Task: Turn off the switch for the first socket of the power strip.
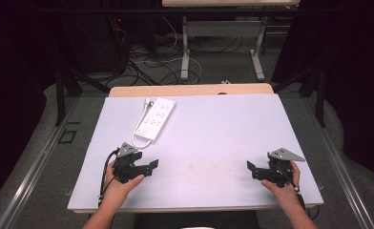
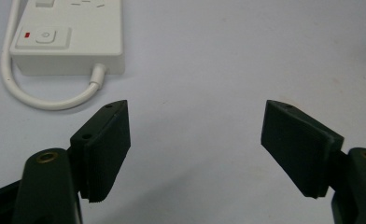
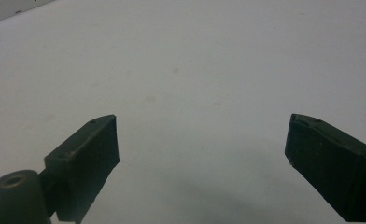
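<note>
From the high view, we held the left gripper [image 1: 149, 168] at the lower left of the white table [image 1: 213, 143] and the right gripper [image 1: 250, 168] at the lower right, with the white power strip [image 1: 155, 118] lying well apart at the upper left of the tabletop. In the left gripper view, our jaws stood released with nothing between them, the power strip [image 2: 69, 42] and its looping cord [image 2: 45, 100] at the upper left. In the right gripper view, our jaws gaped wide over bare table [image 3: 195, 93], a corner of the strip [image 3: 13, 10] at the upper left edge.
</note>
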The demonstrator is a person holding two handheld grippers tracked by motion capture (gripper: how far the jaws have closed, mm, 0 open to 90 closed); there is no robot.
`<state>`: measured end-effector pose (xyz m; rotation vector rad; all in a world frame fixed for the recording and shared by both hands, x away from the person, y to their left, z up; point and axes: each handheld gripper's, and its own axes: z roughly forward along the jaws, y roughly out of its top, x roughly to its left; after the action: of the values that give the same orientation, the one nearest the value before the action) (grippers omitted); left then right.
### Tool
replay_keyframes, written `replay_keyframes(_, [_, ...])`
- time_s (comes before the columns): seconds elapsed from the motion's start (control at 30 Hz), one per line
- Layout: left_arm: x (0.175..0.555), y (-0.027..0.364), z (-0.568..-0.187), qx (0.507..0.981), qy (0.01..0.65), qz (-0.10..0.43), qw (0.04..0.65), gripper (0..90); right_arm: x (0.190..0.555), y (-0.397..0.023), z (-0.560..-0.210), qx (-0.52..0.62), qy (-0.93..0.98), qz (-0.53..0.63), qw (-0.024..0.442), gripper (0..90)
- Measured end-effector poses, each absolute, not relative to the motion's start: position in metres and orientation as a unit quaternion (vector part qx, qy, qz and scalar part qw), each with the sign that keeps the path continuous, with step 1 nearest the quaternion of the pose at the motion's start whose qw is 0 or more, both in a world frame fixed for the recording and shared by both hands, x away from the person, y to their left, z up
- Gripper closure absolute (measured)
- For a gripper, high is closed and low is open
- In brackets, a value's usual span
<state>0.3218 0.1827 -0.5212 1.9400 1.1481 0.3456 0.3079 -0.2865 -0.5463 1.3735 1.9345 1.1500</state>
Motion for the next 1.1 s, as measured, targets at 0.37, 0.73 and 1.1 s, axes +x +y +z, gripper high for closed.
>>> replay_keyframes(0.37, [0.321, 0.173, -0.53, 0.776, 0.455, 0.134, 0.416, 15.6, 0.308, -0.288, -0.546, 0.502, 0.709, 0.424, 0.256, 9.3])
replay_keyframes(0.73, [0.325, 0.165, -0.534, 0.784, 0.449, 0.113, 0.414, 4.8, 0.309, -0.287, -0.545, 0.507, 0.708, 0.421, 0.253, 9.3])
replay_keyframes(1.1, [0.326, 0.162, -0.54, 0.78, 0.46, 0.121, 0.407, 0.4, 0.306, -0.286, -0.544, 0.498, 0.712, 0.423, 0.258, 9.3])
